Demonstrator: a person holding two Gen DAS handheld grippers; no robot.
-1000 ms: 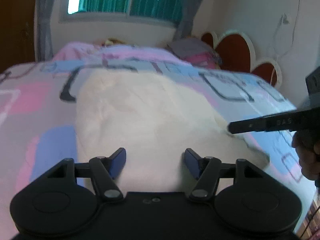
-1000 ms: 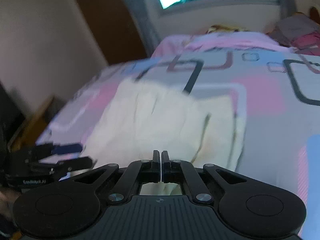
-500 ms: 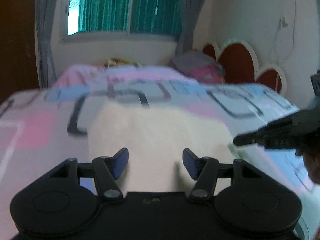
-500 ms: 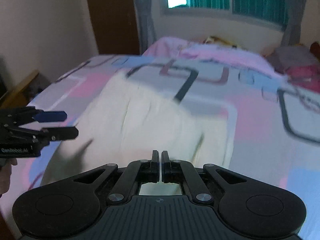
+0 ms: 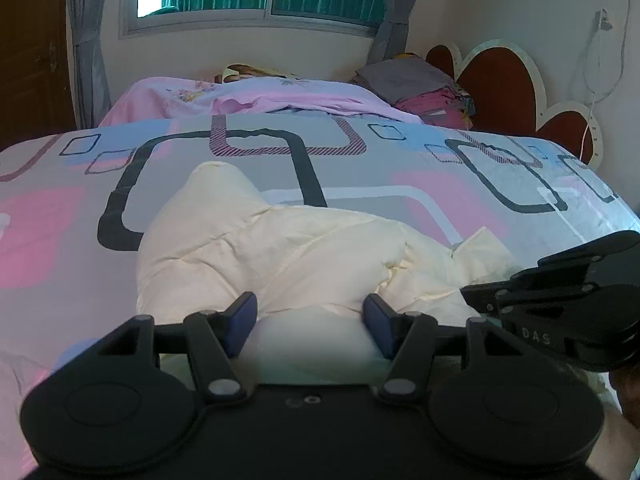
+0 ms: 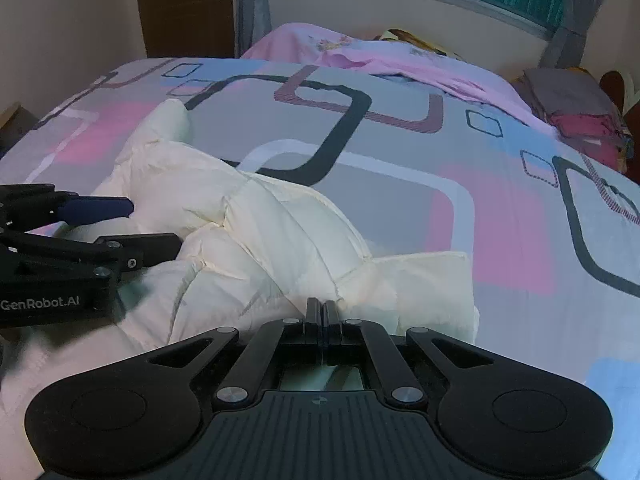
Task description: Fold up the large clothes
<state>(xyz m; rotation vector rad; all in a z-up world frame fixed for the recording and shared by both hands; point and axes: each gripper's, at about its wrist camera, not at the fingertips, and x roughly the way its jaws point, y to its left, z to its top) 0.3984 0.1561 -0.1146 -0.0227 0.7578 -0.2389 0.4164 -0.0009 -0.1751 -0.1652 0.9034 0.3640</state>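
A cream padded jacket (image 5: 280,248) (image 6: 260,220) lies bunched in puffy folds on the patterned bed cover (image 5: 360,168) (image 6: 400,140). My left gripper (image 5: 310,318) (image 6: 154,224) sits at its near edge, half wide, and a thick bulge of the jacket fills the gap and touches both blue pads. My right gripper (image 6: 322,308) (image 5: 466,294) is shut, its tips pinching the jacket's near hem where the creases run together. The two grippers stand side by side, right of each other along the same edge.
A pink blanket (image 5: 260,96) and a pile of folded clothes (image 5: 420,84) lie at the far side of the bed. A red heart-shaped headboard (image 5: 500,92) stands to the right, a brown door (image 6: 184,4) to the left. A hand (image 5: 626,392) holds the right gripper.
Both grippers have drawn back toward the near edge of the bed. The jacket, spread flat before, has been dragged along and now bunches into raised folds. Neither gripper's jaws have visibly changed.
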